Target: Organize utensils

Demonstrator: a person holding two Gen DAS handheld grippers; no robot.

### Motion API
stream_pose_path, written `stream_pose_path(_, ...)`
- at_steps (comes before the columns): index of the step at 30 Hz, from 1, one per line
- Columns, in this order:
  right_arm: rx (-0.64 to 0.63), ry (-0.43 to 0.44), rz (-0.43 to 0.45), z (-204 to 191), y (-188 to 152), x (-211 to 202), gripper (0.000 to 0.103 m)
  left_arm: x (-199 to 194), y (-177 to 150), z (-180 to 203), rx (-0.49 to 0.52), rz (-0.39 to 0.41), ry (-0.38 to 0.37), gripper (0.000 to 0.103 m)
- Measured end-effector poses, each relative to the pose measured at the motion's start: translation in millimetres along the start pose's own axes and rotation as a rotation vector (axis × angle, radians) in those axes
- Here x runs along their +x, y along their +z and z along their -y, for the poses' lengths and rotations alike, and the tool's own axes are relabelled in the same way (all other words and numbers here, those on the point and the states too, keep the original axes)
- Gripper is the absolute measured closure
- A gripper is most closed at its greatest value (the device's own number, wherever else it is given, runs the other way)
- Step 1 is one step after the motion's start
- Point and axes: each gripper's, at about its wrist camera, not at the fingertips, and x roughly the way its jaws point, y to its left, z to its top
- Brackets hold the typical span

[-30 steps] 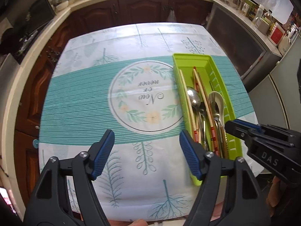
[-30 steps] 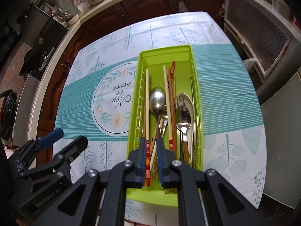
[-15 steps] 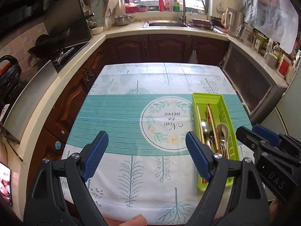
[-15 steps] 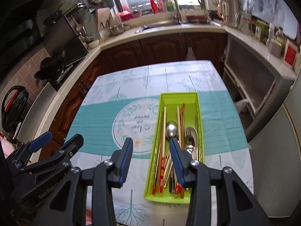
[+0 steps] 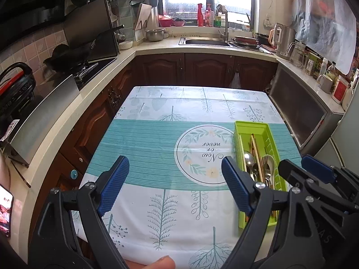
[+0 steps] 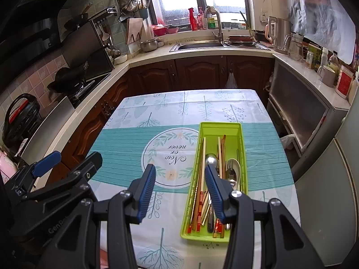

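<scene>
Both tongs are hovering empty: left gripper gaping wide, right gripper opening above the lime-green plastic utensil tray.

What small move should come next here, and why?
Probably none beyond drawing both claws back: the job looks finished. Spoons, a fork and chopsticks all lie inside the green tray, and the tablecloth shows no stray utensil. The left claw is open and empty; the right claw is opening with nothing between its fingers. Both hang above the table, clear of the tray.
</scene>
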Motion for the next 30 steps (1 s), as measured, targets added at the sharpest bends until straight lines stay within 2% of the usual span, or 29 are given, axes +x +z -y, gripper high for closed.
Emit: stream_pose_path(30,0.002,0.001,-0.003,-3.7,-3.2,2.5,0.057,8.4,-4.0,-10.5,0.005,-0.009,0.024,0.020)
